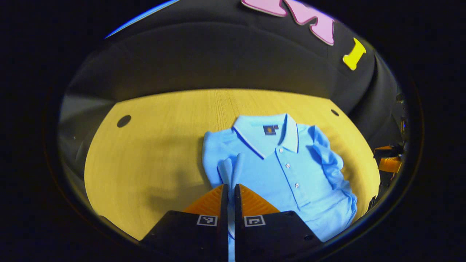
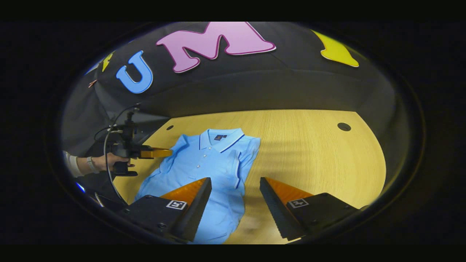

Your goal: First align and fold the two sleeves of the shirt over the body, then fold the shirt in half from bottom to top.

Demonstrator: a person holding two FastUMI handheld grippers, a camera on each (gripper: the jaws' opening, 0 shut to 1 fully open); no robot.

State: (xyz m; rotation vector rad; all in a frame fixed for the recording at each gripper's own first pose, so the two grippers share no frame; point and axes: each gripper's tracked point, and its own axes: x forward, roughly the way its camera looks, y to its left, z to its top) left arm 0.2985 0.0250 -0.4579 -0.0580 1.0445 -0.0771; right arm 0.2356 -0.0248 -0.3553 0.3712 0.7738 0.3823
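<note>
In the left gripper view, the left gripper [image 1: 230,189] is seen clamped on the left sleeve [image 1: 230,168] of the shirt [image 1: 284,171], which is spread on the table [image 1: 153,145]. In the right gripper view, the right gripper [image 2: 235,182] is held released above the shirt [image 2: 204,160], whose right sleeve [image 2: 248,154] is folded inward.

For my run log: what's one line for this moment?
left gripper: shut on sleeve | right gripper: open | shirt: unfolded
</note>
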